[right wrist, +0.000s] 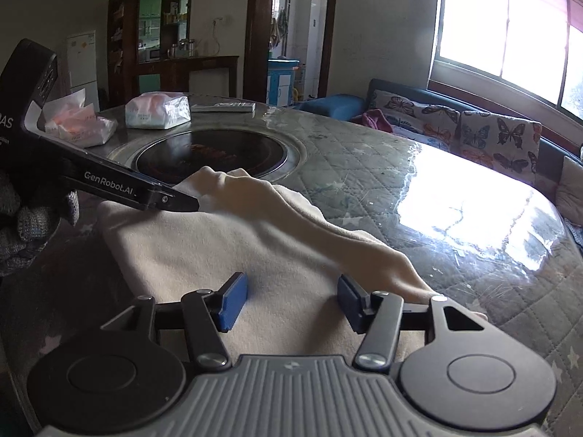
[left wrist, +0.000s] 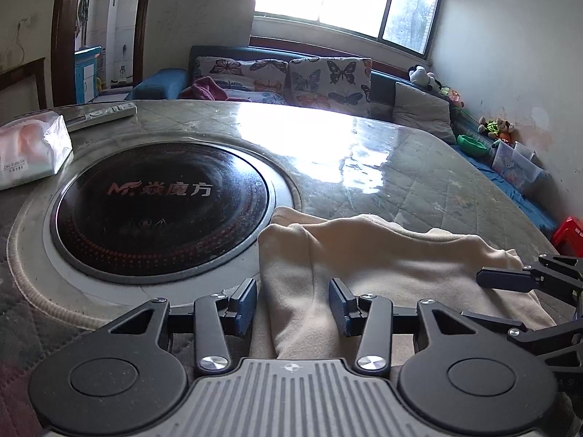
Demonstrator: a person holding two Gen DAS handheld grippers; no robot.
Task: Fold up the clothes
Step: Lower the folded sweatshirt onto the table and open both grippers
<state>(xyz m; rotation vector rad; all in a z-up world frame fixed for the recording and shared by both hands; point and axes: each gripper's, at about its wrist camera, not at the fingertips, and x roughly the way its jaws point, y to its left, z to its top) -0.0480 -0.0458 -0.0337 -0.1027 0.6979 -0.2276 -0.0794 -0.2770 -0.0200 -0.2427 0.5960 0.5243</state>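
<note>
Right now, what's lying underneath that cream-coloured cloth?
The cream cloth lies on a quilted table cover, beside the round black cooktop. Anything directly under the cloth is hidden by it.

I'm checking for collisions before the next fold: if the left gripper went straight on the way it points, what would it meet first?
Most likely the cream fleece garment: the left gripper, jaws open, already has its cloth between them. Beyond that lies the quilted glass-topped table. Depth is hard to judge through the fisheye.
</note>
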